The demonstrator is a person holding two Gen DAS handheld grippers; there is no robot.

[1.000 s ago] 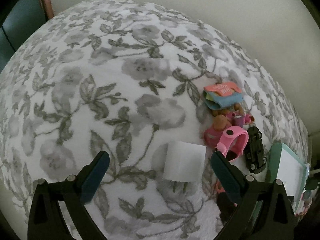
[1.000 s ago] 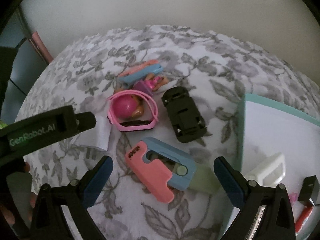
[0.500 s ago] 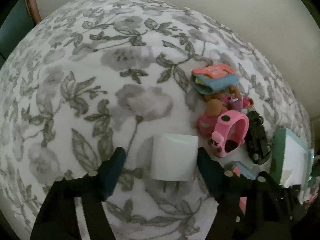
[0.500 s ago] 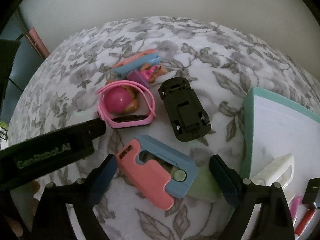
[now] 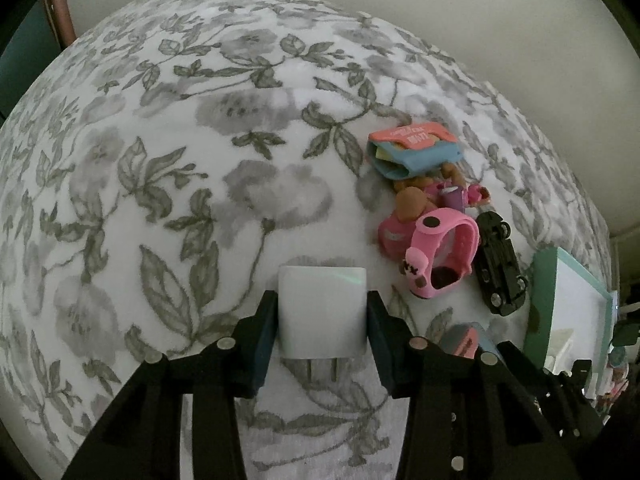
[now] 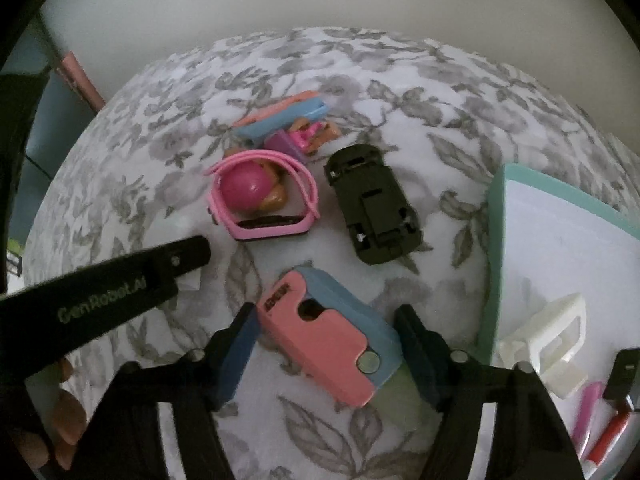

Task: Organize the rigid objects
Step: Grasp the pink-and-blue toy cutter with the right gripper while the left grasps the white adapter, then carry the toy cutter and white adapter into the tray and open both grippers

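Observation:
My left gripper (image 5: 322, 320) is shut on a white charger block (image 5: 322, 308) that rests on the floral cloth. My right gripper (image 6: 326, 344) has closed in around a pink-and-blue toy (image 6: 328, 336); its fingers sit at both sides, touching or nearly so. Beyond lie a pink watch (image 6: 264, 196) around a pink ball, a black toy car (image 6: 372, 204), a small doll (image 6: 308, 136) and a second pink-and-blue toy (image 6: 284, 118). The watch (image 5: 440, 256) and car (image 5: 500, 268) also show in the left wrist view.
A teal-rimmed white tray (image 6: 496, 248) at the right holds a white plastic frame (image 6: 548, 336), markers and a small black piece. The left gripper's arm (image 6: 100, 292) crosses the right view at the left. A wall stands behind the bed.
My left gripper moved forward and closed onto the white charger block. My right gripper moved down and forward and narrowed around the pink-and-blue toy.

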